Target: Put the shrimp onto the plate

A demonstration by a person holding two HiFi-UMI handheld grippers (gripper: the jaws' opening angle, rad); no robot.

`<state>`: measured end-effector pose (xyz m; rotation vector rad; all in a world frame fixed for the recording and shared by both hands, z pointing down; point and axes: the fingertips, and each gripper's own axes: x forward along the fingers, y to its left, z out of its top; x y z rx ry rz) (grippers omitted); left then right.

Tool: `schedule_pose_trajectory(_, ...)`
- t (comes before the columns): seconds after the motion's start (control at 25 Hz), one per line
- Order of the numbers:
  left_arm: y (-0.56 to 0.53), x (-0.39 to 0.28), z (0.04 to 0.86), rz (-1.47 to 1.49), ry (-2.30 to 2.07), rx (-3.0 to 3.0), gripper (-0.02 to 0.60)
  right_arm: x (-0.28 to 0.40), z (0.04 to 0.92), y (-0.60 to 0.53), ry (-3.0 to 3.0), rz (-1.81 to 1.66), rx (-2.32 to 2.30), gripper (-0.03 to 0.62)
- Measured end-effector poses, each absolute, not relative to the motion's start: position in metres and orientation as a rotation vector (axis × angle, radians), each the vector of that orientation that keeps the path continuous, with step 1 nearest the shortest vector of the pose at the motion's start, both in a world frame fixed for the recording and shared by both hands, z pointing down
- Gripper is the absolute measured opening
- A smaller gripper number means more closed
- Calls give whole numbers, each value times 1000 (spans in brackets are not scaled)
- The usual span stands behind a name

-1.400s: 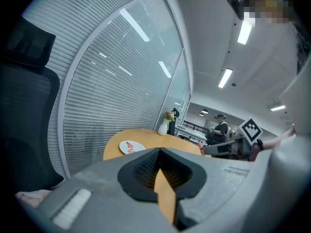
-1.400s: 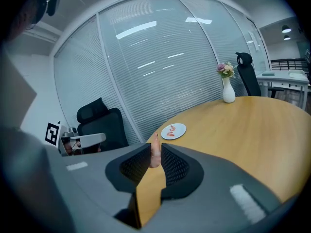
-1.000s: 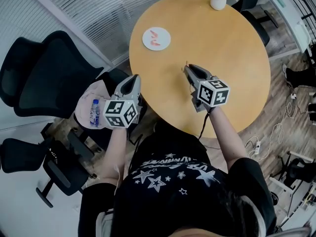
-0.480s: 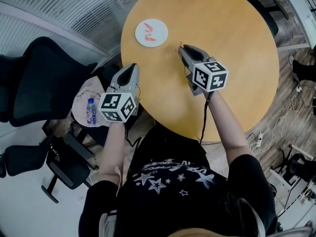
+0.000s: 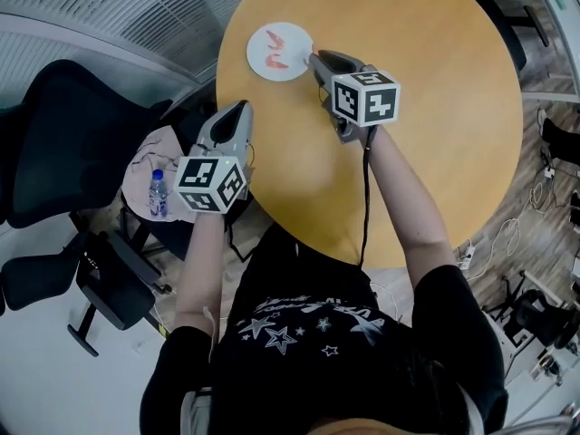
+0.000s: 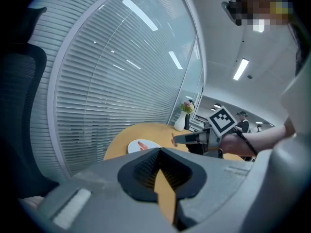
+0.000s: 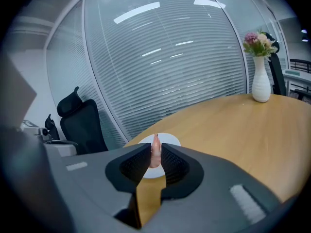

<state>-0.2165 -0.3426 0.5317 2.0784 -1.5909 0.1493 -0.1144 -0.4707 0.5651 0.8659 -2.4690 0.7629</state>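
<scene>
A white plate [image 5: 292, 39] lies near the far left edge of the round wooden table [image 5: 444, 125], with two pink shrimp [image 5: 275, 40] on it. My right gripper [image 5: 315, 59] reaches the plate's right rim and is shut on a third shrimp [image 7: 155, 152], which stands upright between the jaws, with the plate [image 7: 169, 139] just beyond it. My left gripper [image 5: 238, 110] hovers at the table's left edge, short of the plate, jaws together and holding nothing. In the left gripper view [image 6: 159, 152] the plate [image 6: 137, 147] and the right gripper [image 6: 188, 139] show ahead.
A white vase [image 7: 261, 84] with flowers stands at the table's far side. Black office chairs [image 5: 63, 134] stand to the left, beside a small side table holding a water bottle [image 5: 157, 194]. Cables lie on the floor at right.
My right gripper has carried the shrimp forward and left across the table to the plate's rim. The left gripper has edged slightly toward the table edge.
</scene>
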Motion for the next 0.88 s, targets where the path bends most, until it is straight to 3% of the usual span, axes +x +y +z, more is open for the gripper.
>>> schedule_pose_trajectory(0.88, -360, -236, 560, 142, -1602, 2009, 2, -158, 637, -498, -2192, 679, 775, 71)
